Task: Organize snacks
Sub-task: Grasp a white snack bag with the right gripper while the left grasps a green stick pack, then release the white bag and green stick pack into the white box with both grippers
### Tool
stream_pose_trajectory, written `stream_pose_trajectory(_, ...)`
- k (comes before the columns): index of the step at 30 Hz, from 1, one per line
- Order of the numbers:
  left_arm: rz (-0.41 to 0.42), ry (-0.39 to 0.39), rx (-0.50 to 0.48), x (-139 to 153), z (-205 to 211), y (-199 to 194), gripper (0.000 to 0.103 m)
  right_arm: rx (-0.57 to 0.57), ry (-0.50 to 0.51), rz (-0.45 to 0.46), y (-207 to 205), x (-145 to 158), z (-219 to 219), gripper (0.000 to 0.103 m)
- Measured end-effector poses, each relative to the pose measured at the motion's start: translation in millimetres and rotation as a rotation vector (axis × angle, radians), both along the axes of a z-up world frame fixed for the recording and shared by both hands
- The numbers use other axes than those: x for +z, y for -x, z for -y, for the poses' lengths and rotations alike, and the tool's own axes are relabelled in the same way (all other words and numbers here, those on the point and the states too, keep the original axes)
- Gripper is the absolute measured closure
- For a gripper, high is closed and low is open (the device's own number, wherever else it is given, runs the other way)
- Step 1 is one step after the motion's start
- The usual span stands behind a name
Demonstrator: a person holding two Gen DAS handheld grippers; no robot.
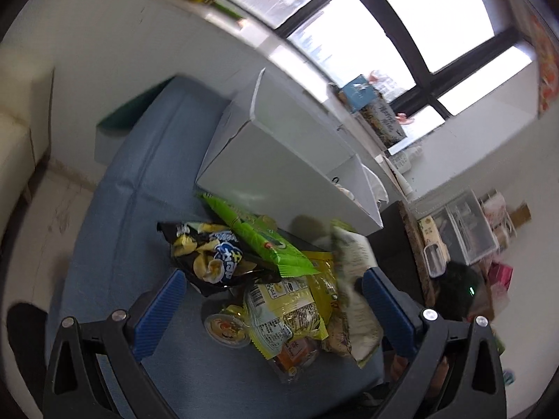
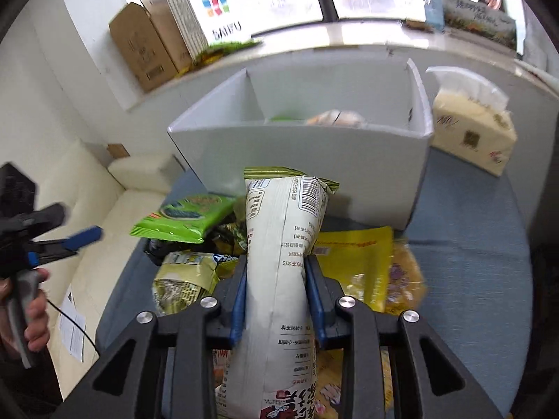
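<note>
The right hand-held gripper (image 2: 276, 300) pinches a tall white snack bag (image 2: 283, 244) at its waist, its ribbed blue pads (image 2: 238, 300) creasing the crinkly printed film; the bag stands upright above the pile. At 12 o'clock beyond it sits a white box (image 2: 297, 139) of smooth board, split by a divider, with a few snacks in its right compartment. At 2 o'clock a soft tissue pack (image 2: 471, 132) lies just beside the box. At 10 o'clock a flat, glossy green packet (image 2: 185, 218) rests on the heap; at 3 o'clock lies a yellow pouch (image 2: 356, 258).

The left hand-held gripper (image 1: 270, 309) is spread wide, empty, over the pile on the blue fabric surface (image 1: 132, 181). Between its pads lie a black chip bag (image 1: 209, 255) at 11 o'clock and a round, clear jelly cup (image 1: 227, 328) nearest.
</note>
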State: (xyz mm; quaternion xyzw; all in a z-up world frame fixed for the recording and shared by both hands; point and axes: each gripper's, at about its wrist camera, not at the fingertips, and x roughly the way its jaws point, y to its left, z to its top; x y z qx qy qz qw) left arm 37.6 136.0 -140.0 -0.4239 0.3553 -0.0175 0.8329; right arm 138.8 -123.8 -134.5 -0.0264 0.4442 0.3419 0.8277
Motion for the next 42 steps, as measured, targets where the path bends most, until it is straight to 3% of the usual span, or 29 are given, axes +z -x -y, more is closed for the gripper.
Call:
stream_pose_trajectory(3,-0.034,0.163,0.006,-18.3,-6.4,-14.8,0.000,-0.004,-0.022,0.034,7.8,14.9,9.4,0.070)
stream_pose_trajectory(5,-0.052,0.231,0.002,-27.2,-6.8,-24.8,0.000,-0.004,-0.040,0.044,12.4,21.5,16.7,0.070)
stream_pose_trajectory(11,-0.084,0.354,-0.015,-40.9,0.6,-49.5,0.001,-0.016,-0.070,0.061,19.9,35.3,33.9,0.070)
stream_pose_trajectory(14,-0.097,0.458,-0.006,-52.8,4.7,-60.7,0.001,-0.018,-0.080,0.060,20.4,35.1,35.0,0.070)
stream_pose_trajectory(16,-0.099,0.477,0.000,-55.6,7.8,-68.9,0.005,-0.017,-0.084,0.058,21.0,33.9,35.3,0.070)
stream_pose_trajectory(17,-0.100,0.468,0.005,-55.5,9.2,-72.3,0.008,-0.017,-0.085,0.057,21.3,33.5,35.5,0.070)
stream_pose_trajectory(18,-0.105,0.458,0.017,-55.9,10.2,-74.8,0.021,-0.016,-0.085,0.055,21.5,32.7,35.6,0.070)
stream_pose_trajectory(19,-0.119,0.448,0.028,-57.9,11.1,-78.0,0.043,-0.015,-0.084,0.054,21.2,32.0,35.4,0.070)
stream_pose_trajectory(20,-0.132,0.450,0.034,-59.8,10.7,-80.8,0.055,-0.015,-0.083,0.052,21.2,31.6,35.5,0.070)
stream_pose_trajectory(21,-0.142,0.452,0.036,-61.8,11.1,-82.9,0.074,-0.015,-0.082,0.051,21.4,31.4,35.1,0.070)
stream_pose_trajectory(26,-0.127,0.346,0.012,-53.0,20.0,-89.7,0.075,-0.008,-0.080,0.058,23.7,31.1,35.5,0.070)
stream_pose_trajectory(34,-0.027,0.282,-0.030,-29.0,33.0,-59.9,0.088,0.004,-0.093,0.066,29.4,35.9,39.2,0.070)
stream_pose_trajectory(39,0.045,0.166,-0.050,3.2,35.6,-36.2,0.088,-0.003,-0.101,0.093,33.0,43.8,39.6,0.070)
stream_pose_trajectory(42,0.105,0.021,-0.035,33.0,31.3,-29.0,0.088,-0.025,-0.115,0.122,28.3,53.9,39.5,0.070)
